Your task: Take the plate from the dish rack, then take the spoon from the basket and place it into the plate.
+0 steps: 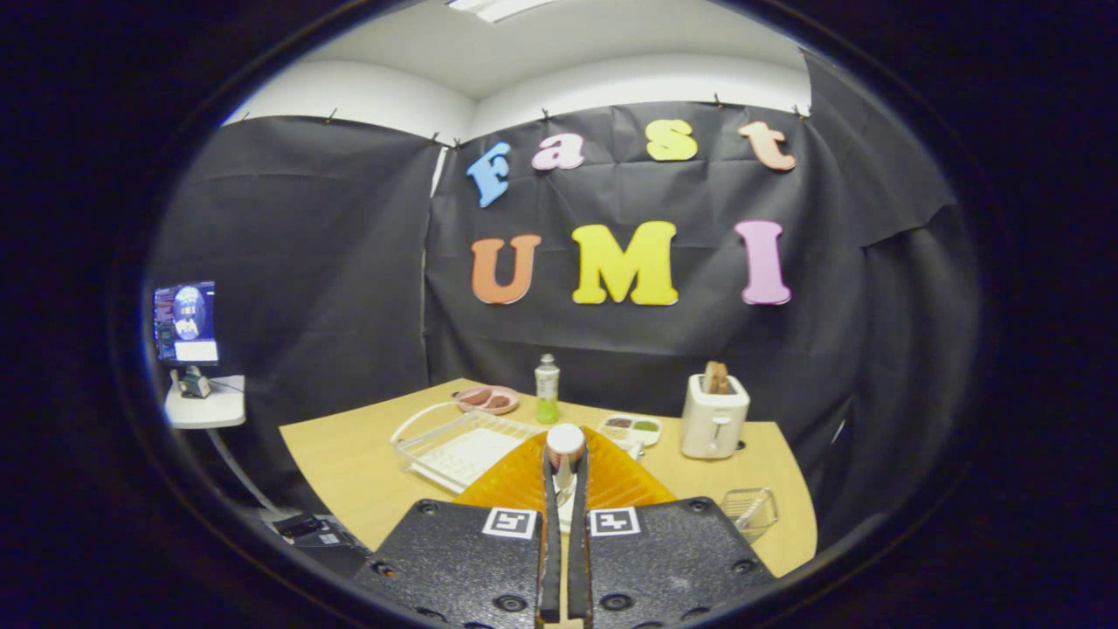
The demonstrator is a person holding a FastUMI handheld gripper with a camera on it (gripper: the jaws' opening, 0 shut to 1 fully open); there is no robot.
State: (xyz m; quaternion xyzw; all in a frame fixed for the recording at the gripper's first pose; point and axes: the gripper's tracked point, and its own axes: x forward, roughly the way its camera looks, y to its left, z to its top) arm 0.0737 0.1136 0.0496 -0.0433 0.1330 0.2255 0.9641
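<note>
One spoon point(564, 454) stood pinched upright between the fingers of the tool point(564, 476), its bowl raised above the surface point(349, 463), likely for carrying. Beyond lay the dish rack point(463, 445); the basket point(749, 511) sat beside the fingers, and I could not tell where the plate was.

Matt wood-look table point(349, 454), clear plastic dish rack point(454, 445), glossy white plastic toaster point(714, 419), matt blk cloth wall point(332, 262)

Handheld tool point(564, 489): two black textured blocks with screws, each bearing a square black-and-white marker, narrow fingers nearly together.
</note>
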